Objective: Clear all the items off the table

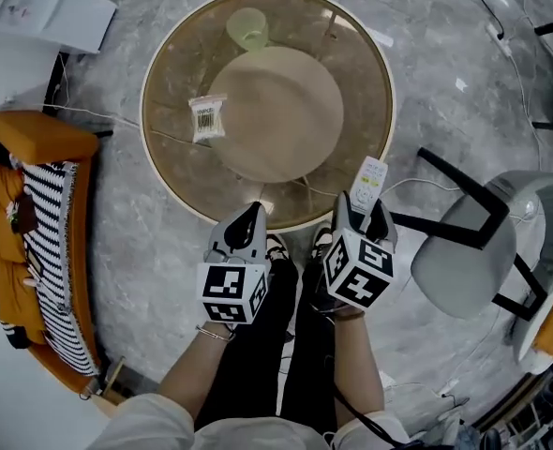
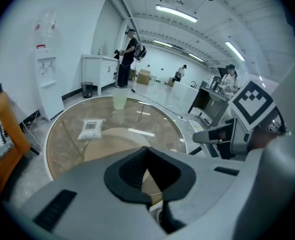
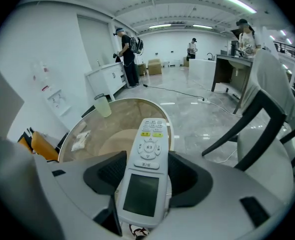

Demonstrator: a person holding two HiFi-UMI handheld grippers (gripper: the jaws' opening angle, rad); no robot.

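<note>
My right gripper point(image 1: 364, 212) is shut on a white remote control point(image 3: 146, 170), which pokes forward over the near right rim of the round glass table point(image 1: 164, 59); the remote point(image 1: 368, 182) shows in the head view too. My left gripper point(image 1: 253, 216) hangs at the table's near edge, shut with nothing between its jaws. On the glass lie a small clear packet with a barcode label point(image 1: 207, 117) at the left and a pale green cup point(image 1: 247, 28) at the far side. In the left gripper view the packet point(image 2: 91, 128) and cup point(image 2: 120, 101) sit beyond the jaws.
A grey chair point(image 1: 483, 242) with black legs stands right of the table. An orange seat with a striped cloth point(image 1: 42, 214) is at the left. A cable runs across the floor at the right. Several people stand far off in the room point(image 3: 126, 54).
</note>
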